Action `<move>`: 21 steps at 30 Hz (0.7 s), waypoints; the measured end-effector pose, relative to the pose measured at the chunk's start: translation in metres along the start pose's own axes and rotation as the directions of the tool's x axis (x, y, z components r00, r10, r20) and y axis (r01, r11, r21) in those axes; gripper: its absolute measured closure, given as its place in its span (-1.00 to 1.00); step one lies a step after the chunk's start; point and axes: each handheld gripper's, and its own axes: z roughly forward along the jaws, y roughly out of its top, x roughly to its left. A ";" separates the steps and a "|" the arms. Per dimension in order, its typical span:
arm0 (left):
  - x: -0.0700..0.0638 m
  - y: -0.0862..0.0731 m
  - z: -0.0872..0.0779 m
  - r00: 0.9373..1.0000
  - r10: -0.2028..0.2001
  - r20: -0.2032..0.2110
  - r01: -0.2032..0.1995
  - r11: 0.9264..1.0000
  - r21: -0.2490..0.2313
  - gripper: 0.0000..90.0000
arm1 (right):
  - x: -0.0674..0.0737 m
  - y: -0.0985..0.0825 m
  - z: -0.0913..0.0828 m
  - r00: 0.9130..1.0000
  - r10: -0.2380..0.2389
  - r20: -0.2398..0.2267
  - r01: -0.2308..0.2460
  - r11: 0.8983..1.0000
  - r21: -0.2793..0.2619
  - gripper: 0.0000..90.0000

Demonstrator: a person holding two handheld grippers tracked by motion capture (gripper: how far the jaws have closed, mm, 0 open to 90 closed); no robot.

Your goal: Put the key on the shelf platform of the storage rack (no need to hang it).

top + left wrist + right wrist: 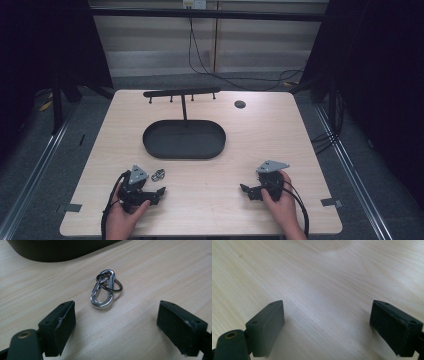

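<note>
Two hands reach in from the near edge of the pale wood-grain table (210,200), each holding a black two-jaw tool low and level: the left gripper (116,322) and the right gripper (327,325) both stand released, jaws wide apart with nothing between them. Just ahead of the left gripper lies the shiny silver metal carabiner with a dark key ring (103,290), flat on the wood. It rests just in front of the matte black oval tray (150,145), near that tray's left end.

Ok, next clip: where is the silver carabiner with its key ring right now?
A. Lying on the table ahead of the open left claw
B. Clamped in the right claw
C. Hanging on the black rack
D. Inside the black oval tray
A: the carabiner lies flat on the table, ahead of the left claw, whose jaws stand wide apart and clear of it.
</note>
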 end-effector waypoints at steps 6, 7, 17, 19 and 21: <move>0.000 0.000 0.000 1.000 0.002 -0.002 -0.002 1.000 0.001 -0.65 | 0.000 0.000 0.000 1.000 0.002 0.000 -0.002 1.000 0.001 -0.74; 0.000 0.000 0.000 1.000 -0.002 -0.002 0.002 1.000 0.000 -0.64 | 0.000 0.000 0.000 1.000 0.002 0.000 -0.002 1.000 0.001 -0.74; 0.001 0.001 -0.003 1.000 -0.020 -0.014 0.020 1.000 -0.008 -0.34 | 0.000 0.000 0.000 1.000 0.002 -0.001 -0.002 1.000 0.001 -0.74; 0.000 0.003 -0.003 1.000 -0.013 -0.009 0.014 1.000 0.013 -0.32 | 0.000 0.000 0.000 1.000 0.003 -0.001 -0.003 1.000 0.001 -0.74; -0.001 0.008 -0.003 1.000 0.006 0.005 -0.007 0.999 0.042 -0.29 | 0.000 0.000 0.000 1.000 0.003 -0.001 -0.003 1.000 0.001 -0.74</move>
